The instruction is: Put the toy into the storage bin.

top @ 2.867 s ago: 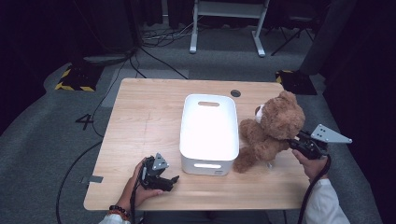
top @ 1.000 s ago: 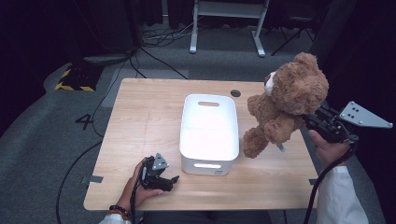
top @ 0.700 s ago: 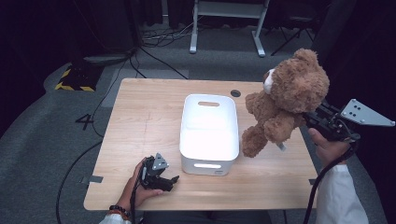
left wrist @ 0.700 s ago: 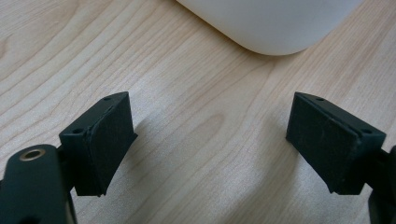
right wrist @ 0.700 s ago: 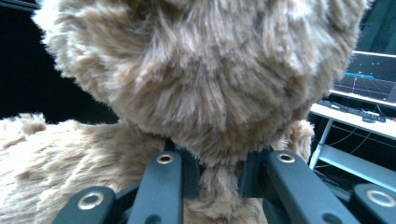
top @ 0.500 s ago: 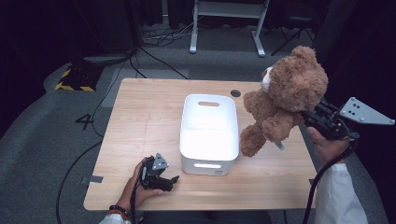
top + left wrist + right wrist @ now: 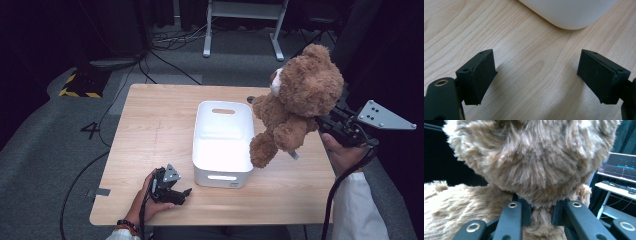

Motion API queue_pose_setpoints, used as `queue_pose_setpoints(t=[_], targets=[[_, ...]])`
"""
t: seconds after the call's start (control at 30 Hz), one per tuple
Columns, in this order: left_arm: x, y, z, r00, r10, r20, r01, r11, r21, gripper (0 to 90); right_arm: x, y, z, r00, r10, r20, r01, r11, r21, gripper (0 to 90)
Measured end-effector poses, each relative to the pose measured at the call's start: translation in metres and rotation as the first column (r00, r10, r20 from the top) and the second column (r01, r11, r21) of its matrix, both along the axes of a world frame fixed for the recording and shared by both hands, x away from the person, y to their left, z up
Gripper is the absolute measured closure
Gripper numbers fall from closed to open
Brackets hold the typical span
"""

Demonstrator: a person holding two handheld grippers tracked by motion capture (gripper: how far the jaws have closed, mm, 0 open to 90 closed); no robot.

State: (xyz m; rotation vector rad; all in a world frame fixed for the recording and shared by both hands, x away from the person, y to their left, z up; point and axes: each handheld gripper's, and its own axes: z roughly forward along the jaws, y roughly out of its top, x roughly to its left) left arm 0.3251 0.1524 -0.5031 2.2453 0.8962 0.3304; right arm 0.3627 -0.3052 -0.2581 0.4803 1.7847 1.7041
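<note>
A brown teddy bear [image 7: 295, 102] hangs in the air over the right edge of the white bin [image 7: 222, 145], one leg dangling by the bin's right wall. My right gripper [image 7: 325, 123] is shut on the bear's neck, seen from behind in the right gripper view, where the fur [image 7: 534, 165] bulges above the jaws and my right gripper [image 7: 541, 216] pinches it. My left gripper [image 7: 180, 194] rests on the wooden table [image 7: 150, 125] near the front edge, left of the bin. In the left gripper view my left gripper [image 7: 536, 75] is open over bare wood, the bin's corner [image 7: 571, 12] ahead.
The table's front and right edges are close to both hands. A dark round spot [image 7: 251, 99] lies on the table behind the bin. Cables [image 7: 165, 60] and a frame stand [image 7: 240, 25] are on the grey floor beyond. A monitor [image 7: 619, 167] glows in the right gripper view.
The right gripper has lifted the bear off the table and carried it up and slightly left toward the bin. The left gripper has stayed still.
</note>
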Motion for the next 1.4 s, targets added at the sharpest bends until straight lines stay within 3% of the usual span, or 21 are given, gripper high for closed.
queue_pose_setpoints(t=[0.57, 1.4], targets=[[0.000, 0.000, 0.000, 1.0000, 0.000, 0.000, 0.000, 1.0000, 0.000, 15.2, 0.009, 0.037, -0.001, 0.9988, 0.049, 0.000, -0.049, 0.9986, -0.019, 75.2], [0.000, 0.000, 0.000, 1.0000, -0.004, 0.000, 0.004, 1.0000, 0.000, 15.6, 0.032, 0.090, -0.020, 0.9934, 0.099, -0.057, -0.102, 0.9936, -0.047, 75.1]])
